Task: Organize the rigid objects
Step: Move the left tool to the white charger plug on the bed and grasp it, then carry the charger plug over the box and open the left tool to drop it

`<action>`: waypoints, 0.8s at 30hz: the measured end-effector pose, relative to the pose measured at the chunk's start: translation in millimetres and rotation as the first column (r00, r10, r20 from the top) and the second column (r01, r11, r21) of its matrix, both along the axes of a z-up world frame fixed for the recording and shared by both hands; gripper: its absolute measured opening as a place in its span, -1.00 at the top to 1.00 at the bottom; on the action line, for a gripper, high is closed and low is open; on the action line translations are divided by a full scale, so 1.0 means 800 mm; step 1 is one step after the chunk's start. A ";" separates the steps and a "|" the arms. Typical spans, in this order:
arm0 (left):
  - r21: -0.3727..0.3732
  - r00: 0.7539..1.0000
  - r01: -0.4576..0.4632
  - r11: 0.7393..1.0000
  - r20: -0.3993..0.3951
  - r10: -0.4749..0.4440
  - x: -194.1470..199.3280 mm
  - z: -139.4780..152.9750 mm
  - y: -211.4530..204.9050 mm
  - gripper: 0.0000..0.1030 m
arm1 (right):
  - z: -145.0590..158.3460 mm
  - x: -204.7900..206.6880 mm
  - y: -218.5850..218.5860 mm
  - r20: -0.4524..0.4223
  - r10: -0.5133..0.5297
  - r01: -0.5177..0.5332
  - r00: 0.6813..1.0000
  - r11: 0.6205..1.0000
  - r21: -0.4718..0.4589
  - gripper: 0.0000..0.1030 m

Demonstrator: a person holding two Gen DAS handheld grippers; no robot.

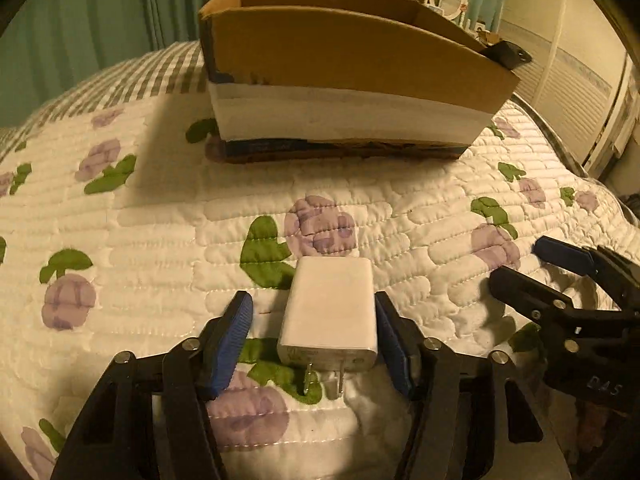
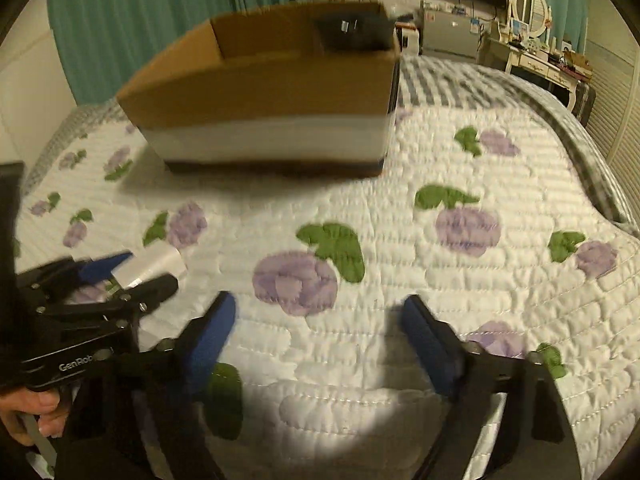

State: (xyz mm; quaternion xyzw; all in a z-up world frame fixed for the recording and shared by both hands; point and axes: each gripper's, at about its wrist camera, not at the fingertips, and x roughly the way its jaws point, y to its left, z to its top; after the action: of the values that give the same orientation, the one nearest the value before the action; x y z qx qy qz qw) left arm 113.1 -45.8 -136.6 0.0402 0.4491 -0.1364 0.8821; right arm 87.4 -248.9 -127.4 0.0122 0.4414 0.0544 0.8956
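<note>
A white plug adapter [image 1: 330,314] lies on the quilt with its two prongs pointing at me. My left gripper [image 1: 314,308] is open around it; the right pad touches its side, and a gap shows at the left pad. It also shows in the right wrist view [image 2: 154,266] between the left gripper's fingers [image 2: 104,266]. A cardboard box [image 1: 340,80] stands open-topped beyond it, with a black object [image 2: 354,32] inside at its far right corner. My right gripper [image 2: 318,316] is open and empty over the quilt, and shows at the right in the left wrist view [image 1: 532,264].
The bed's white quilt [image 2: 460,288] with purple flowers and green leaves spreads around the box. Green curtains [image 2: 180,12] hang behind. A dresser with an oval mirror [image 2: 530,4] stands at the far right, beside a slatted wardrobe [image 1: 576,92].
</note>
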 end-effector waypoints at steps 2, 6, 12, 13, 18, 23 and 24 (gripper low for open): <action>0.009 1.000 0.008 1.000 0.015 -0.008 -0.003 0.002 -0.004 0.22 | 0.000 -0.001 0.003 0.007 0.013 -0.013 1.000 1.000 -0.009 -0.37; 0.032 0.997 -0.028 0.999 0.067 0.026 -0.013 0.009 -0.002 0.23 | 0.002 -0.006 0.010 0.027 0.034 -0.034 0.999 0.999 -0.022 -0.02; -0.002 0.991 -0.068 0.998 0.116 0.067 -0.028 0.026 0.011 0.23 | 0.011 -0.018 0.023 0.068 0.070 -0.065 0.995 0.996 -0.065 0.44; -0.005 0.990 -0.070 0.998 0.124 0.070 -0.032 0.029 0.013 0.23 | 0.012 -0.021 0.023 0.068 0.063 -0.058 0.996 0.996 -0.065 0.46; -0.001 0.986 -0.086 0.996 0.140 0.085 -0.059 0.047 0.020 0.23 | 0.024 -0.037 0.011 0.080 0.010 -0.007 0.997 0.999 -0.040 0.54; -0.017 0.979 -0.107 0.994 0.174 0.108 -0.096 0.078 0.032 0.23 | 0.056 -0.068 0.012 0.143 0.008 0.001 0.990 0.998 -0.063 0.54; -0.023 0.977 -0.108 0.994 0.180 0.111 -0.103 0.084 0.033 0.23 | 0.062 -0.074 0.014 0.153 0.012 -0.002 0.988 0.998 -0.064 0.55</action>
State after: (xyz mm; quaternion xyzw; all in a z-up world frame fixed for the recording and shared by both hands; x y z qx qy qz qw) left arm 30.9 -19.0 -69.4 0.0217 0.3677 -0.0863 0.9257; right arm 28.1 -237.8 -78.2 -0.0222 0.3729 0.0441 0.9266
